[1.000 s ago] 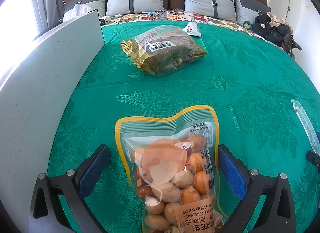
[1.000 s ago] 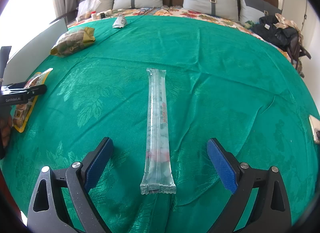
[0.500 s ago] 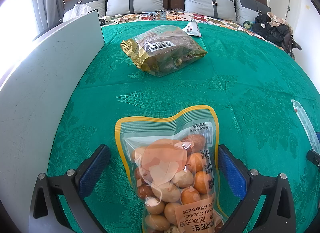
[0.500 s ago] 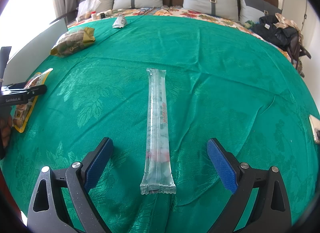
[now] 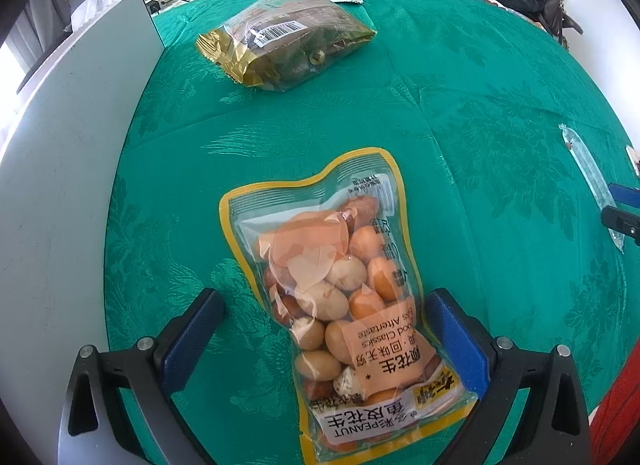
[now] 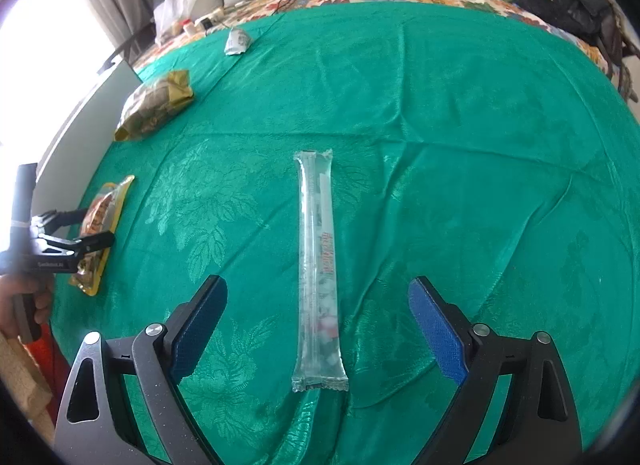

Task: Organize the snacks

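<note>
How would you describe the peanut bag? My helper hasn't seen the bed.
On the green bedspread, along its edge beside the white board, lie two snack bags. The peanut bag is the nearer: clear, yellow-bordered, showing round orange and tan peanuts, unlike the gold-ended dark bag farther along.

Glossy clear plastic peanut bag (image 5: 344, 305) and tube packet (image 6: 318, 265) lie on shiny patterned green cloth (image 6: 460, 145).

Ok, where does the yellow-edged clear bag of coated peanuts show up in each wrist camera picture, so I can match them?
Left wrist: the yellow-edged clear bag of coated peanuts lies at bottom centre, between the left gripper pads.
Right wrist: the same bag sits at the far left edge, seen edge-on, under the left gripper.
Shared landmark: the gold foil snack bag lies beyond it on the green cloth.
</note>
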Demonstrator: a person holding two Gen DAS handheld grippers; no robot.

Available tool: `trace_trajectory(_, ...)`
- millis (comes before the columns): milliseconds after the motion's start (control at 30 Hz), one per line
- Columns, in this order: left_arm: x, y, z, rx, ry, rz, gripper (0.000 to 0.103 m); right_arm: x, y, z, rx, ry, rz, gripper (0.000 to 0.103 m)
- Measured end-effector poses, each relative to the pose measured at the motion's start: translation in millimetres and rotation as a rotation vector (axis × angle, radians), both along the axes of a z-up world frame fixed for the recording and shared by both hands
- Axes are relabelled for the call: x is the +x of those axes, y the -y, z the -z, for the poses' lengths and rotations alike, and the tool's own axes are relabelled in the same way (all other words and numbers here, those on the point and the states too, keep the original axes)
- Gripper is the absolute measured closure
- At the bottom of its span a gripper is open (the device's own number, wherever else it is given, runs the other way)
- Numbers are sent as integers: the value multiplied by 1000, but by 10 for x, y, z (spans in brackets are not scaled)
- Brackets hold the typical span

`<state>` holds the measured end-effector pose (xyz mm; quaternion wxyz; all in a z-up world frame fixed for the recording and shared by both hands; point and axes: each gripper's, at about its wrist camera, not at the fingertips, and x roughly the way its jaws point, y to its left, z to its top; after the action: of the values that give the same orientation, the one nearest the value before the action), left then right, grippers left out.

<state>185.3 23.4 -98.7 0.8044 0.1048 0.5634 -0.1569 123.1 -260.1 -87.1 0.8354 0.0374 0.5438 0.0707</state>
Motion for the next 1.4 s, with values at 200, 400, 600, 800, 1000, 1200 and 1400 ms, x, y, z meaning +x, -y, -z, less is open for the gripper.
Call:
trace_trajectory(200,-296,-104,-147,-125,12,-45,47,5,-72,41,-1,-76,30,83)
trace_trajectory(400,-691,-359,-398,-292,62,-97,47,-261,71,-187,277,-43,137,83)
trace_trajectory(600,-823,-640,-754,-414,103,-135,48,-277,-199,-251,294,-42,123,83)
trace_trajectory(800,-958,-732,-846,-430,129,-145,48,-255,-449,63,48,-120,13,82)
trace_trajectory(1000,-953,-670,-789,-436,135,-139,48,-13,-732,74,-103,-132,-71,76)
trace_trajectory(1200,-1026,-758,-955,-469,194,-135,48,9,-598,-102,76,-81,3,84)
trace_trajectory(1400,-1122,-840,-1177,-526,247,-135,48,-88,-379,-335,375,-47,89,84)
